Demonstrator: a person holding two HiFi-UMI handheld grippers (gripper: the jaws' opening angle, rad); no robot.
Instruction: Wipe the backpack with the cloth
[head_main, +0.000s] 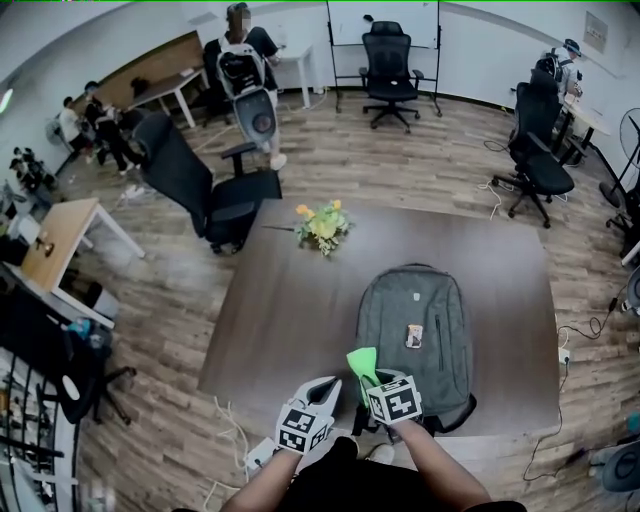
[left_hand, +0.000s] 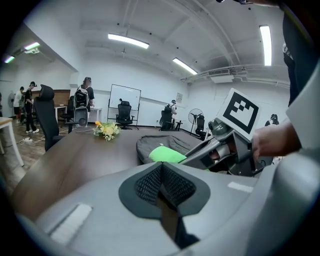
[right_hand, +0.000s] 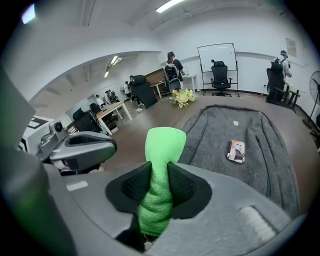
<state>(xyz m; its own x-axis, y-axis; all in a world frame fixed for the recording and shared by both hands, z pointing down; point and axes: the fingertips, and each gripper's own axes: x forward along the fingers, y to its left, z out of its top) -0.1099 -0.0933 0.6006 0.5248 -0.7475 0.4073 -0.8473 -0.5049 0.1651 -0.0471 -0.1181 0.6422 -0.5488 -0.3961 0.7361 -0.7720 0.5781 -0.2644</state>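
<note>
A grey backpack (head_main: 418, 325) lies flat on the brown table (head_main: 290, 320), with a small picture tag (head_main: 413, 337) on its front; it also shows in the right gripper view (right_hand: 240, 135). My right gripper (head_main: 372, 385) is shut on a bright green cloth (right_hand: 159, 185), whose free end (head_main: 362, 360) sticks up over the backpack's near edge. My left gripper (head_main: 325, 392) hovers just left of it at the table's near edge, jaws pressed together with nothing between them. In the left gripper view the cloth (left_hand: 167, 154) and backpack (left_hand: 165, 144) lie ahead to the right.
A bunch of yellow flowers (head_main: 322, 226) lies on the table's far side. Black office chairs (head_main: 205, 190) stand around the table, and several people are at the desks at the back left. Cables trail on the wooden floor at the right.
</note>
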